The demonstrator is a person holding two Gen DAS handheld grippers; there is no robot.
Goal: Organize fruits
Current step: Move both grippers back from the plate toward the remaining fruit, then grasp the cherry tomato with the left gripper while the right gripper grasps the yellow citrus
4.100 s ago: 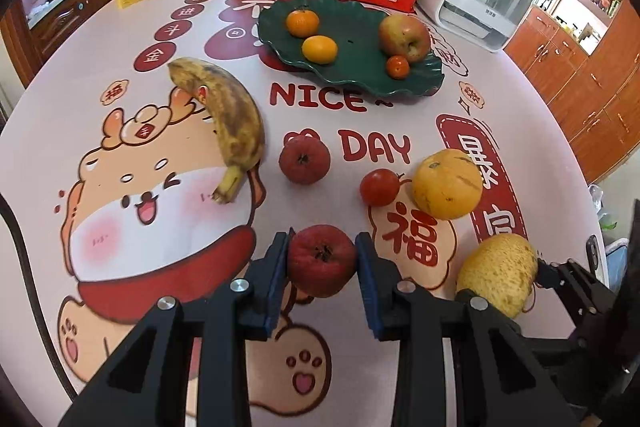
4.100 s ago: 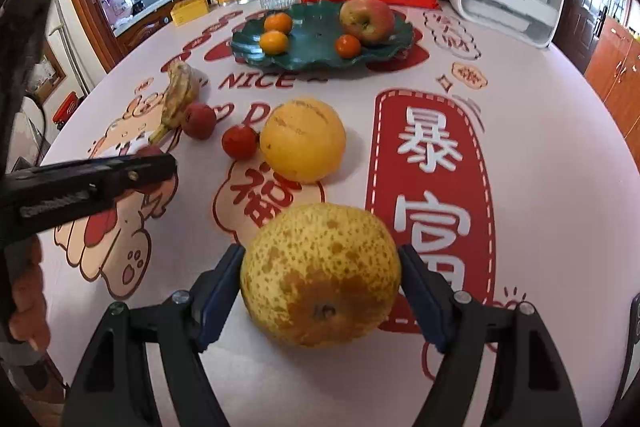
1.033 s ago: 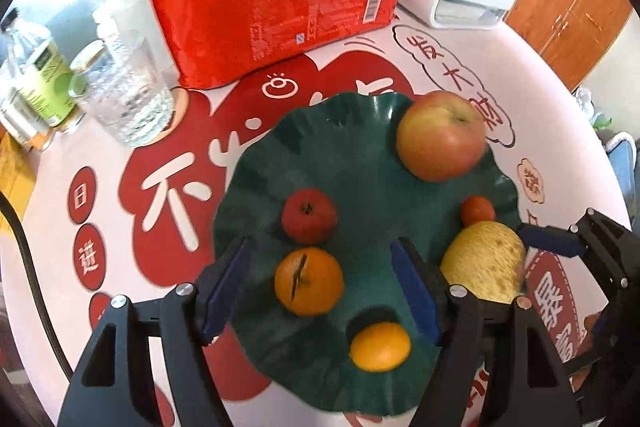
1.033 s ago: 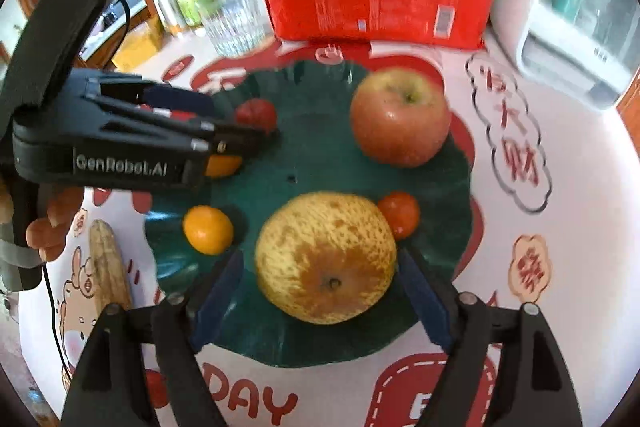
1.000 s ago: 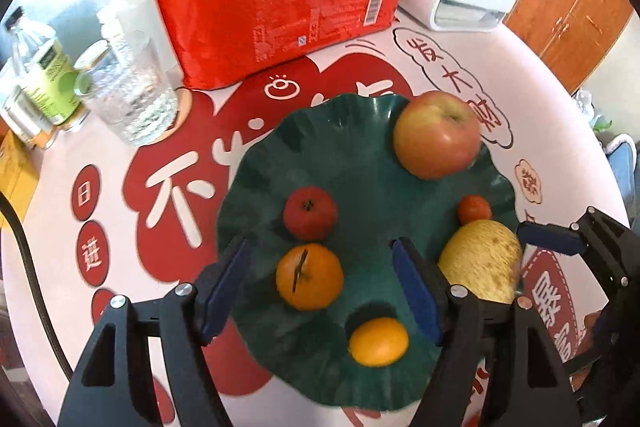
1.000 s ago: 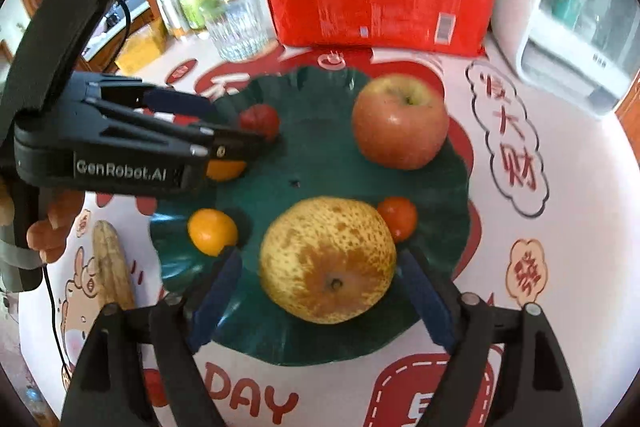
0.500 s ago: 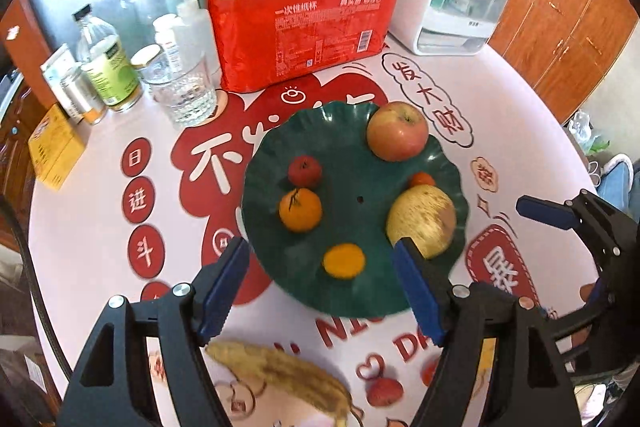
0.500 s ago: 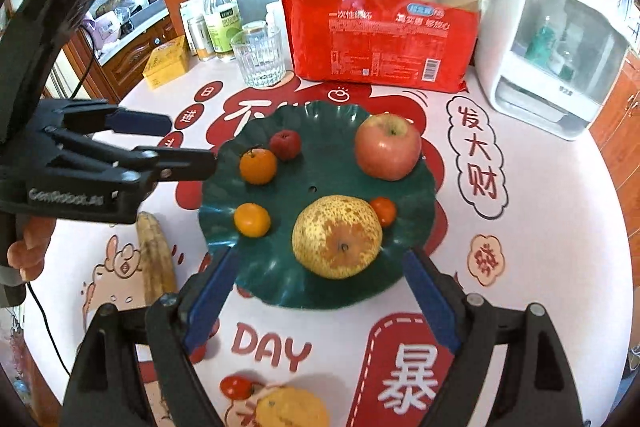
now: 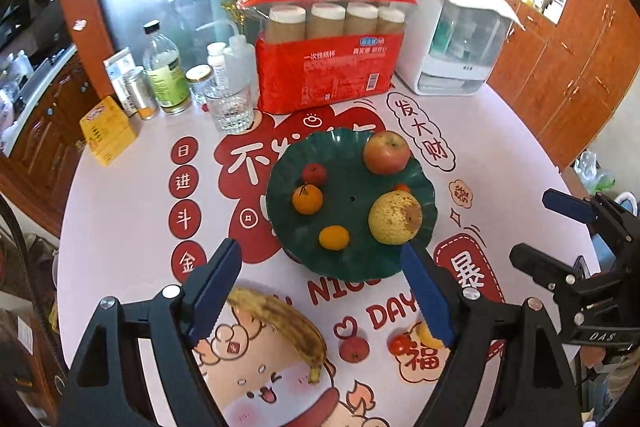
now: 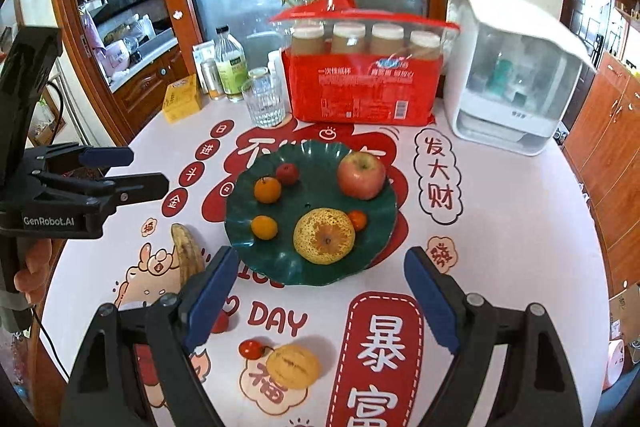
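Now, plate [image 9: 427, 187]: I see the green dish mid-counter [image 9: 120, 211], gathering the fruit so it stops lying loose.
Pear [image 10: 324, 235]: sits on the plate's near side, beside the apple [image 10: 361, 175], two oranges and two small red fruits.
Left hand-held gripper [image 9: 324, 297]: empty, jaws just widened, nothing between them.
Right hand-held gripper [image 10: 318, 301]: wide apart, empty, above the plate's near edge.
Remaining: banana [image 9: 280, 323], yellow fruit [image 10: 293, 365], small red fruits near me on the counter; I judge those come next.
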